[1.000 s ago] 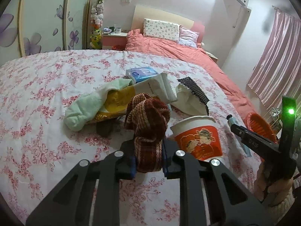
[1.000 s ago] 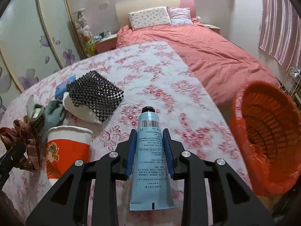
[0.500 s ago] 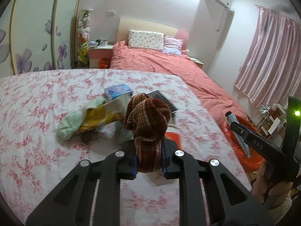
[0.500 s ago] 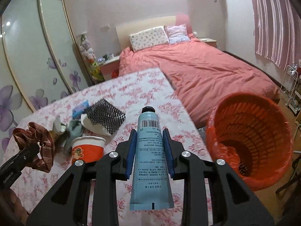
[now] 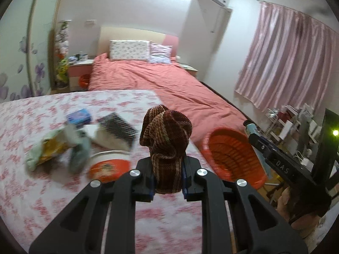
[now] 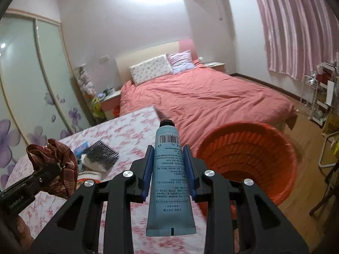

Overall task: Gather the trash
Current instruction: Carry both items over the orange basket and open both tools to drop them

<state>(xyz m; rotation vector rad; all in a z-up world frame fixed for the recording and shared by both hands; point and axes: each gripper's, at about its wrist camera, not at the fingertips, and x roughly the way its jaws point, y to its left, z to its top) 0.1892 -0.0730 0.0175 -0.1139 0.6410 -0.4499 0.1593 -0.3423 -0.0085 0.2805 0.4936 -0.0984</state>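
We hold two pieces of trash near the orange basket.

Our left gripper (image 5: 167, 177) is squeezed tight on a brown striped cloth (image 5: 166, 135), which sticks up between the blue pads. Our right gripper (image 6: 168, 169) is squeezed tight on a blue tube (image 6: 169, 182), with its black cap pointing away from us. The orange basket (image 6: 250, 158) stands on the floor just beside the flowery table (image 5: 42, 190), to the right of it. The tube is up in the air, left of the basket. On the table, left of the basket, sit a red paper cup (image 5: 110, 165), a black dotted pouch (image 5: 116, 127), a small blue pack (image 5: 79, 116) and some crumpled wrappers (image 5: 48, 148).
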